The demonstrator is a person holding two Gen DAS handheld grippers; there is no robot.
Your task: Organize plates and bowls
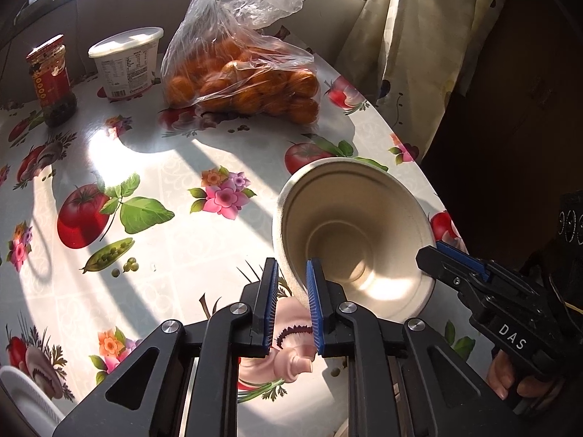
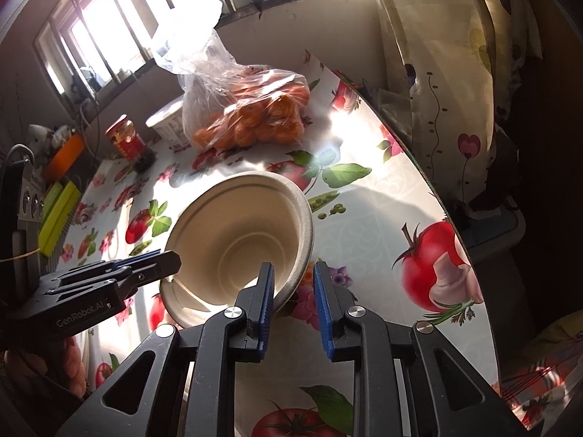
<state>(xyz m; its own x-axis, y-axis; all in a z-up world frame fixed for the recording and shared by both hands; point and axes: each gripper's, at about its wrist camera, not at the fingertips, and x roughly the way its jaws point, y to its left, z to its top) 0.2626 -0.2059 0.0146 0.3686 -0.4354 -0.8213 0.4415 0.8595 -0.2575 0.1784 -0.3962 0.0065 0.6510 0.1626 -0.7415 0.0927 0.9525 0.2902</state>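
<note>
Holding: we gripped one beige bowl (image 1: 349,225) with both tongs.
Left tongs (image 1: 293,302): clamped on its near rim.
Right tongs (image 2: 293,300): clamped on the opposite rim.
Bowl: tilted above the desk (image 1: 145,160).

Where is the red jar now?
In the left wrist view the red jar stands at the table's far left, beside the white tub.

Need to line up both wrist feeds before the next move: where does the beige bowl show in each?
Left wrist: bowl lower right of centre, tipped, its rim between this gripper's pads.
Right wrist: bowl centre-left, just above this gripper's pads.
Shared landmark: bag of oranges at the table's far side.
</note>
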